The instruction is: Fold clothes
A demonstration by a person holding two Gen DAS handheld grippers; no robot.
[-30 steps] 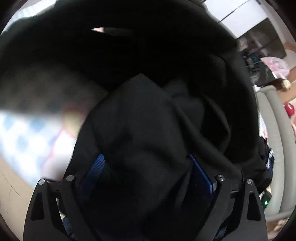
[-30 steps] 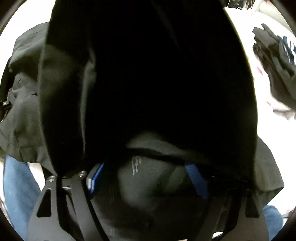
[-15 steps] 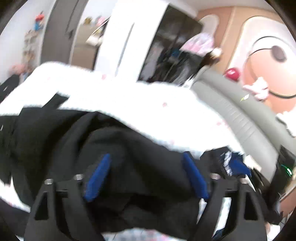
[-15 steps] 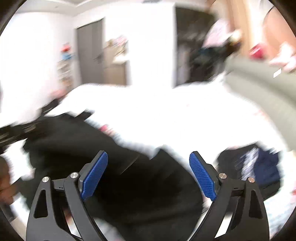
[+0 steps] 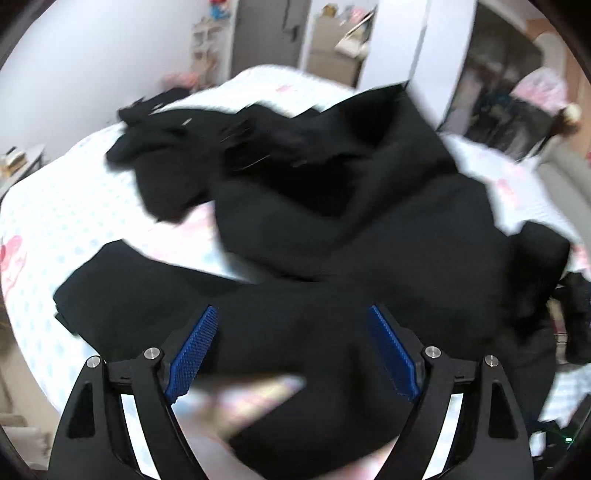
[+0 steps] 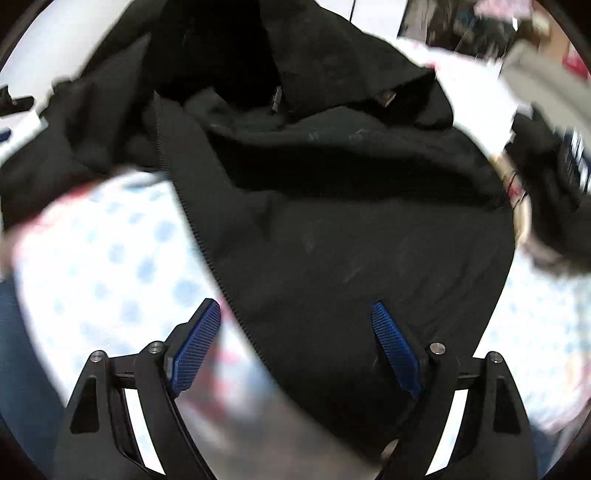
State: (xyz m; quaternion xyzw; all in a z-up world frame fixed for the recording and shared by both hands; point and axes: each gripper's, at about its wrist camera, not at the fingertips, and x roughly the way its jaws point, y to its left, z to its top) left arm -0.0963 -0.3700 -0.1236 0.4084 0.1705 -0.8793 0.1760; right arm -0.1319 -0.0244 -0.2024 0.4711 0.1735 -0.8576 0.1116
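A black zip jacket (image 5: 332, 229) lies spread and rumpled over the bed (image 5: 74, 206), with a sleeve reaching left. My left gripper (image 5: 291, 332) hovers above its near part, blue pads wide apart, nothing pinched between them. In the right wrist view the same black jacket (image 6: 351, 240) shows its zipper edge running down toward my right gripper (image 6: 295, 328), which stands open above the hem with its pads clear of the cloth. Both pictures are blurred by motion.
The bed sheet (image 6: 110, 258) is white with pale blue dots. A dark folded garment (image 6: 554, 177) lies at the right edge of the bed. Behind the bed stand a wall, a grey door (image 5: 266, 33) and a dark wardrobe (image 5: 498, 92).
A second ago both grippers had black cloth bunched between their pads and filling the views. The jacket now lies spread on the bed, and both grippers stand open above it.
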